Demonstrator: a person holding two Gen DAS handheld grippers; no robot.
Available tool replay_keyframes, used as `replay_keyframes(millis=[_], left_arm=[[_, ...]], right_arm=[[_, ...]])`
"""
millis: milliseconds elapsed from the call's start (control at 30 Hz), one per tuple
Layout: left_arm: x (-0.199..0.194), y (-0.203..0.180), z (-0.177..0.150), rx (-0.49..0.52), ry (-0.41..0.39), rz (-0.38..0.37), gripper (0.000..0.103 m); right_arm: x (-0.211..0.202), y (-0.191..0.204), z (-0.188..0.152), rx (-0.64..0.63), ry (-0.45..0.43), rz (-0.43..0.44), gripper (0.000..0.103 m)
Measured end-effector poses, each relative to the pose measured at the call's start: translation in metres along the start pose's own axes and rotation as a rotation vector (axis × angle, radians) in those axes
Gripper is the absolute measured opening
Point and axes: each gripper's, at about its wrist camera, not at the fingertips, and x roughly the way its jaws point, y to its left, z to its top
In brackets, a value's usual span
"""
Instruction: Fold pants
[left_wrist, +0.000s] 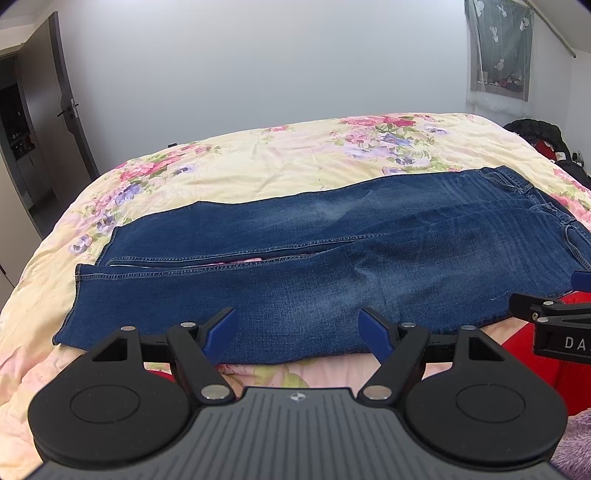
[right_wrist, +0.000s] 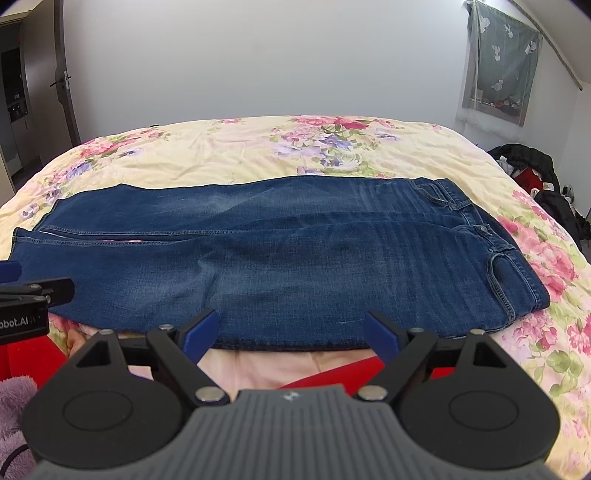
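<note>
Blue jeans (left_wrist: 332, 251) lie flat across the floral bed, both legs side by side, hems to the left, waistband to the right; they also show in the right wrist view (right_wrist: 295, 258). My left gripper (left_wrist: 297, 332) is open and empty, hovering at the near edge of the lower leg. My right gripper (right_wrist: 291, 332) is open and empty at the near edge by the thigh. Each gripper shows at the side of the other's view: the right gripper (left_wrist: 554, 317), the left gripper (right_wrist: 29, 291).
The bed cover (left_wrist: 277, 162) is cream with pink and purple flowers. Dark clothes and bags (right_wrist: 535, 177) lie right of the bed. A door (left_wrist: 70, 107) stands at the left, a curtained window (left_wrist: 498, 51) at the right. Red fabric (left_wrist: 532, 365) lies near me.
</note>
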Motion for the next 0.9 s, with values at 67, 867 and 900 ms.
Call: replay_keyframes(millis=[67,867,900], left_arm=[[0.003,0.006,0.000,0.000,-0.011,-0.009,0.088],[0.113,0.203,0.023,0.284,0.222,-0.097,0.057],[0.117,0.204,0.018,0.334,0.248,-0.107,0.057]], right_arm=[[0.001,-0.004,0.000,0.010,-0.010,0.001,0.082],[0.118,-0.175,0.053,-0.033,0.102,-0.025,0.053],[0.121,-0.180,0.052,-0.046,0.109,-0.031,0.051]])
